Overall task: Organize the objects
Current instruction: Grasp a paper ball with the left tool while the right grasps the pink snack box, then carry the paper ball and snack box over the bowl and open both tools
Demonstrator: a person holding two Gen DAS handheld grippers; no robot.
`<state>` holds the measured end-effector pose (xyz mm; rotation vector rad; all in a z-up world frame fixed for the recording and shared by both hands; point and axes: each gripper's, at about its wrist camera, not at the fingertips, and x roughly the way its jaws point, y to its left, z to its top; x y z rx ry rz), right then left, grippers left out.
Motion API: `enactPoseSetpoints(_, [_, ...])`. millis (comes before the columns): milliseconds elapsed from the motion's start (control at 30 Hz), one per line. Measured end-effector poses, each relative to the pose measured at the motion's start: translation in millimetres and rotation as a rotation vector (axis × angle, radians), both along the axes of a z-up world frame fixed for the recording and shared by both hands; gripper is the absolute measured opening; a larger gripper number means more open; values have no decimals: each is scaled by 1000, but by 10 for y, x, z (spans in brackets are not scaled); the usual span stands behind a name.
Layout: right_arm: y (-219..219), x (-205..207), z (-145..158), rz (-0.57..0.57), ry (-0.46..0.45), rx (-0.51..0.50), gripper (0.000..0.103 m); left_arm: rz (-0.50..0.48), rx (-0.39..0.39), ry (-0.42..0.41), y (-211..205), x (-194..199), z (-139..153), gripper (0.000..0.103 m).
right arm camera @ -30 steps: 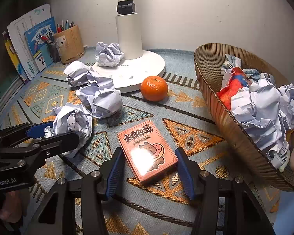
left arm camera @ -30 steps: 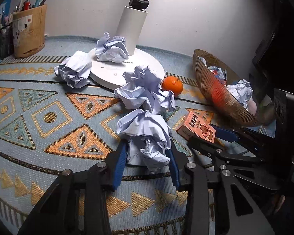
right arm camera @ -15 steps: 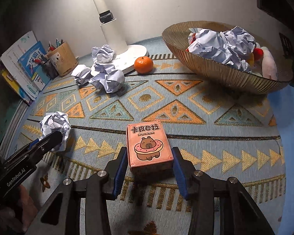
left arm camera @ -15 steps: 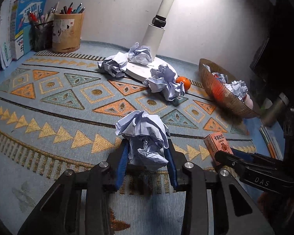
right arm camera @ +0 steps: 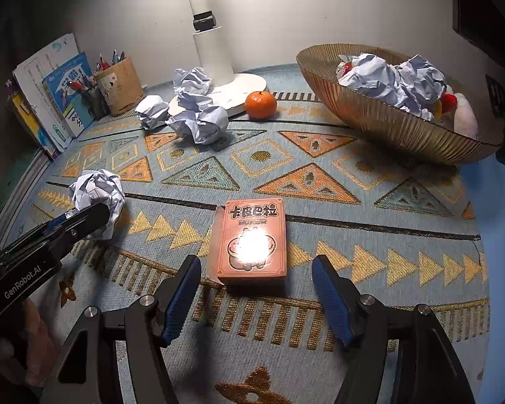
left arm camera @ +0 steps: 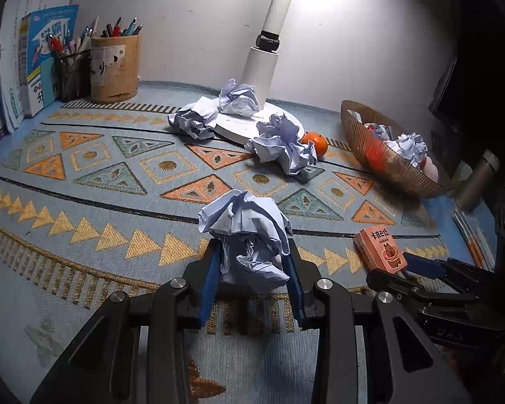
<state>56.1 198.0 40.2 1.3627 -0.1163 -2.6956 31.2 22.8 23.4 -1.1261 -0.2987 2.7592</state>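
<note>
Now the right hand-held gripper (right arm camera: 256, 298) sits with its jaws parted; they have just been opening, and the pink card box (right arm camera: 250, 240) lies flat on the patterned mat (right arm camera: 320, 208) just ahead of and between the blue pads (right arm camera: 330, 298), clear of both. Box looks set down; release appears done. The left hand-held gripper (left arm camera: 252, 282) is clamped on a crumpled paper ball (left arm camera: 245, 235), held just off the mat. Judgement: back the right one straight off along its own line so neither pad clips the box and skews it. Then carry the paper to the wicker bowl (right arm camera: 387, 124), far ahead and to the right, already heaped with paper. Keep the squeeze light but constant; paper springs. More balls lie ahead by the lamp base (left arm camera: 252, 124), an orange (right arm camera: 261, 104) beside it.
</note>
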Motion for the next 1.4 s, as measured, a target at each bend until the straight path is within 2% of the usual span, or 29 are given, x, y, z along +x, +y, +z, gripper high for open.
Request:
enactPoseSetpoints(167, [-165, -103, -42, -2, 2, 101, 67, -10, -15, -6, 29, -8, -15, 33])
enactPoseSetpoints(233, [-170, -134, -45, -7, 7, 112, 67, -10, -10, -8, 15, -11, -21, 33])
enactPoseSetpoints(300, [-152, -154, -36, -14, 11, 106, 62, -11, -9, -10, 16, -13, -22, 33])
enactPoseSetpoints(433, [-145, -158, -20, -32, 26, 120, 41, -16, -12, -11, 26, -15, -22, 33])
enactPoseSetpoints(633, [-231, -40, 17, 33, 41, 99, 40, -24, -19, -6, 55, -4, -10, 33])
enactPoseSetpoints(767, [-235, 111, 66, 69, 46, 38, 40, -51, -75, -2, 174, 6, 24, 33])
enactPoseSetpoints(900, [62, 104, 315, 40, 50, -107, 40, -112, -36, 34, 329, -89, 304, 33])
enactPoseSetpoints(1033, [505, 51, 828, -41, 156, -175, 40, -166, 9, 109, 531, -393, 758, 33])
enactPoseSetpoints(1133, [849, -72, 1181, -145, 258, -141, 40, -223, 35, 142, 766, -746, 952, 33])
enactPoseSetpoints(1233, [1176, -303, 1375, -259, 309, -129, 40, -273, 58, 118, 1037, -1158, 951, 33])
enactPoseSetpoints(1400, [1525, -812, 1391, -359, 305, -123, 40, -303, 67, 78, 1370, -1656, 744, 33])
